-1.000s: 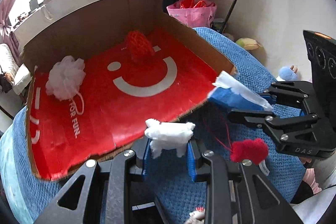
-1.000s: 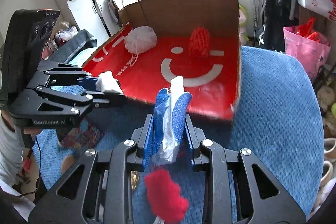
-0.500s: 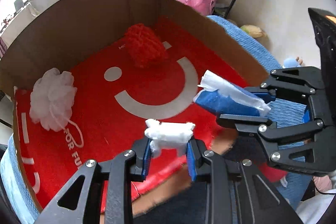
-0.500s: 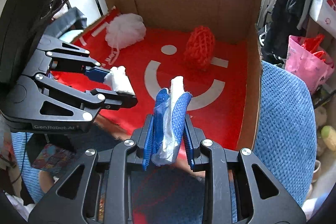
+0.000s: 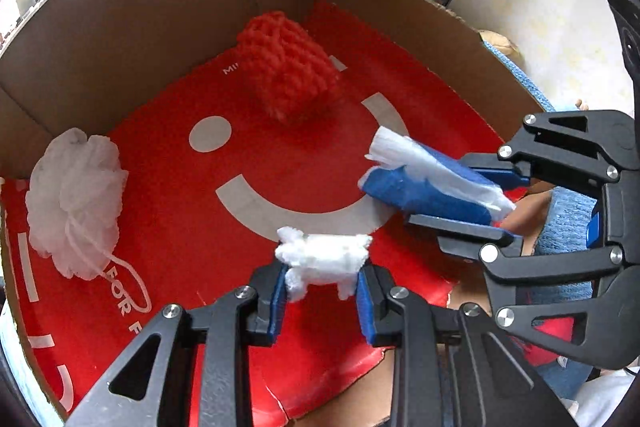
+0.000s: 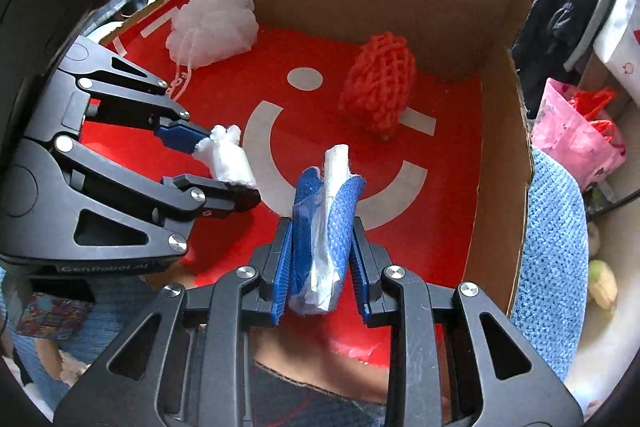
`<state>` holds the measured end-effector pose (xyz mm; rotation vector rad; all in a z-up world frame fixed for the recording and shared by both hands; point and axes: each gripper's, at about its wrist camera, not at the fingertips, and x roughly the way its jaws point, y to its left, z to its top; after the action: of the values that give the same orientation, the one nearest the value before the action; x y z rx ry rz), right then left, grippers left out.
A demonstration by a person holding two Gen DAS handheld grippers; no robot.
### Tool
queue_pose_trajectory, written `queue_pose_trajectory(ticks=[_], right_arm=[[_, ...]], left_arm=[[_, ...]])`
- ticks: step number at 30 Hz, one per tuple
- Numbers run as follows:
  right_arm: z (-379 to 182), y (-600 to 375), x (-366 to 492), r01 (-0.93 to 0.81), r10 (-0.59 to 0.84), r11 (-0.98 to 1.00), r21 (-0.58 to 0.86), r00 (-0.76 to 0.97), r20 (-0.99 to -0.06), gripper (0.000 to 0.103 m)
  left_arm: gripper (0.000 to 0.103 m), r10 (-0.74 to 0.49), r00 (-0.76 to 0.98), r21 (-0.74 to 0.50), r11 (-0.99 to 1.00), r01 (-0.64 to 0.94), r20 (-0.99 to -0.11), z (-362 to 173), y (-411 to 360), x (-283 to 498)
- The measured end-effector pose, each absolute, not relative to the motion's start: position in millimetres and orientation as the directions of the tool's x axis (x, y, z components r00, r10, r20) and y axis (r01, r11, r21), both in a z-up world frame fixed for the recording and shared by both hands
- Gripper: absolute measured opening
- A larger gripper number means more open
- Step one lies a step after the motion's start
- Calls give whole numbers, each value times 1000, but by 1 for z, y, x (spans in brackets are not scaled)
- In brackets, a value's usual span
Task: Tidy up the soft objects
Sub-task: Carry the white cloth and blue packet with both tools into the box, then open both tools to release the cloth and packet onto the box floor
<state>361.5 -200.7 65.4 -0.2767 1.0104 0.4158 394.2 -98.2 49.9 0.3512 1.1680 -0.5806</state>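
My left gripper [image 5: 322, 287] is shut on a small white fluffy toy [image 5: 322, 261], held low over the red floor of the cardboard box [image 5: 168, 7]. The same white fluffy toy [image 6: 228, 157] shows in the right wrist view, at the left gripper's blue pads. My right gripper [image 6: 320, 275] is shut on a blue mesh cloth with a white strip [image 6: 324, 223], also over the box floor; that blue cloth [image 5: 432, 183] lies just right of the left gripper. Inside the box sit a white bath pouf [image 5: 76, 199] at the left and an orange-red knitted bundle [image 5: 288, 75] near the back wall.
The box [image 6: 500, 147] has tall brown walls at the back and right and a torn front edge. It rests on a blue knitted cover [image 6: 552, 239]. A pink bag [image 6: 576, 135] stands beyond the right wall. A red plush [image 5: 548, 343] lies under the right gripper's frame.
Both grippers have moved forward and down, from outside the box's front edge to over its red floor, each still holding its item. The pouf and knitted bundle have not moved.
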Motion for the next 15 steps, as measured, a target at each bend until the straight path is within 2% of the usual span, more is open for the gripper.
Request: queue_pose_trajectory(ticks=[12, 15], right_arm=[[64, -197, 362, -473, 198, 879, -55, 469, -861, 26], [63, -196, 361, -481, 195, 874, -65, 470, -861, 26]], left_arm=[[34, -250, 272, -38, 798, 602, -929, 46, -101, 403], [40, -249, 279, -32, 796, 604, -928, 48, -104, 404]])
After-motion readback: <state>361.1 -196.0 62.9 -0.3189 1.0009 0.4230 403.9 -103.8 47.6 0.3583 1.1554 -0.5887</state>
